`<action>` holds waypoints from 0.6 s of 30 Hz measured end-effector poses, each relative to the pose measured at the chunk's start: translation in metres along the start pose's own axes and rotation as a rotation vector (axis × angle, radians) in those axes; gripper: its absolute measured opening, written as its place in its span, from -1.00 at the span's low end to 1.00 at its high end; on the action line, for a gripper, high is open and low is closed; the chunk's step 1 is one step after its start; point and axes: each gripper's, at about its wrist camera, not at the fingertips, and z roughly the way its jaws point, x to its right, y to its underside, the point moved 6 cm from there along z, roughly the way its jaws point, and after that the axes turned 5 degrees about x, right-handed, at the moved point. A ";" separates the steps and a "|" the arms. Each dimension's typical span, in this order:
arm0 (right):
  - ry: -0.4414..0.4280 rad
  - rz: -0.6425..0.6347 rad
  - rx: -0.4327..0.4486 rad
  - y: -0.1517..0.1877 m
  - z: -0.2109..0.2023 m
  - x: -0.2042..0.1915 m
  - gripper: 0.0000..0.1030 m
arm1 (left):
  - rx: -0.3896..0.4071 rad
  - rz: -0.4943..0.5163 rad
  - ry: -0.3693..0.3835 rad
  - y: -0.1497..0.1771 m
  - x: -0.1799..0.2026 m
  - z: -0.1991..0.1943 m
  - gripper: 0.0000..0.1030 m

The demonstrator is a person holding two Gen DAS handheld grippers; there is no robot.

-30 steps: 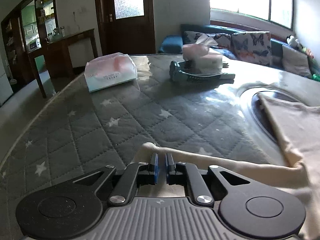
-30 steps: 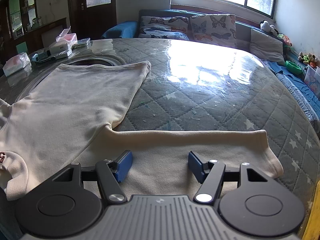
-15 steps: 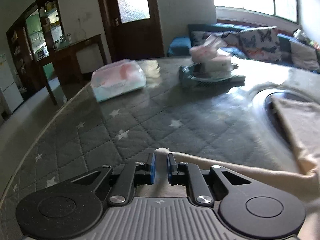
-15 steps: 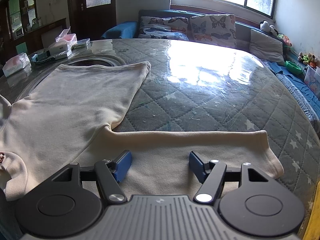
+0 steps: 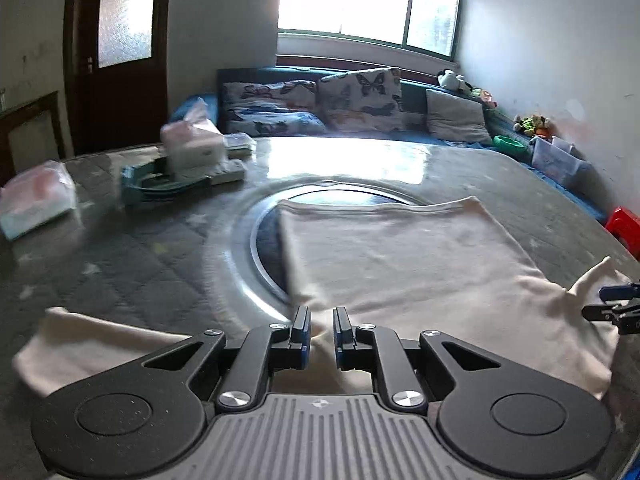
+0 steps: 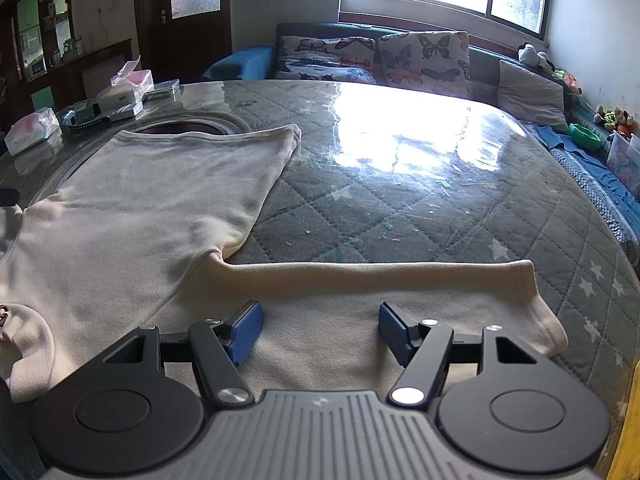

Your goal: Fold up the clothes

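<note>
A cream long-sleeved top (image 5: 420, 264) lies spread on the quilted grey table (image 6: 400, 208). My left gripper (image 5: 321, 332) is nearly closed, pinching a fold of the top near where its left sleeve (image 5: 92, 340) joins the body. My right gripper (image 6: 320, 330) is open and hovers over the right sleeve (image 6: 360, 296), which lies flat and stretched out to the right. The right gripper's fingertips (image 5: 616, 292) show at the right edge of the left wrist view.
A round dark inset (image 5: 320, 208) lies under the top's hem. A tissue pack (image 5: 36, 200), a teal tray with boxes (image 5: 180, 168) stand at the far left. A sofa with butterfly cushions (image 6: 372, 56) is behind. A red stool (image 5: 624, 228) stands right.
My left gripper has swung right with the pinched cloth, from facing the door and tissue pack to facing the top's body and window. The right gripper has not moved.
</note>
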 end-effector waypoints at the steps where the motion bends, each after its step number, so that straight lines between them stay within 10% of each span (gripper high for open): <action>1: 0.000 0.000 0.001 0.000 0.000 0.000 0.29 | -0.007 -0.011 0.011 0.001 0.002 0.005 -0.76; 18: -0.010 0.006 0.011 0.001 0.000 0.001 0.30 | -0.067 -0.026 0.001 0.005 0.001 0.026 -0.78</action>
